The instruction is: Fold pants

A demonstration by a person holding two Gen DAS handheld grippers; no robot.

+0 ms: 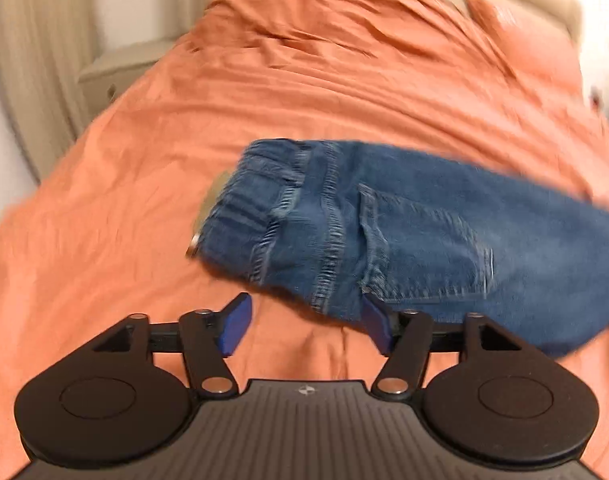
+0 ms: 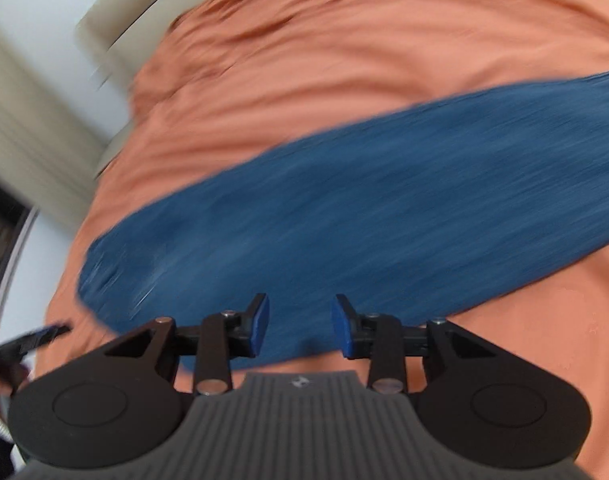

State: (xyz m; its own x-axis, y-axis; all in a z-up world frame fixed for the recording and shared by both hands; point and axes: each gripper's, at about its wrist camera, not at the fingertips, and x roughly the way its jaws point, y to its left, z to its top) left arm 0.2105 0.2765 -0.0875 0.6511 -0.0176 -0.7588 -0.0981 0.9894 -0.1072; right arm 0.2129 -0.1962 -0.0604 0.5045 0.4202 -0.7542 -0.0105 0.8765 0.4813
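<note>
- So the jeans (image 1: 404, 240) are lying flat on the bed's orange sheet (image 1: 304, 92), already doubled lengthwise, one leg stacked on the other. Waistband end is toward the left in my left wrist view, with the back pocket (image 1: 424, 256) facing up.
- The legs run off to the right past the edge of that view, so I can't say how neatly the hems line up.
- My left hand-held gripper (image 1: 304, 324) is spread wide with nothing in it. Its right pad sits at the near edge of the denim by the seat; whether it's touching I can't tell.
- My right hand-held gripper (image 2: 300, 328) is partway open, jaws narrower than the left, and also empty. It hangs over the leg part of the jeans (image 2: 344, 184), which fills the middle of that view as a long blue band. That view is super smeared, so seams and creases are anyone's guess.
- Progress, as I read it: the leg-over-leg fold is done and both hands are free of the cloth.
- What's left, I reckon: the crosswise folds, bringing the hem end up toward the waistband, maybe once more after that, then a quick smoothing.
- There's a beige nightstand (image 1: 116, 76) off beside the bed, nothing to do with the job.
</note>
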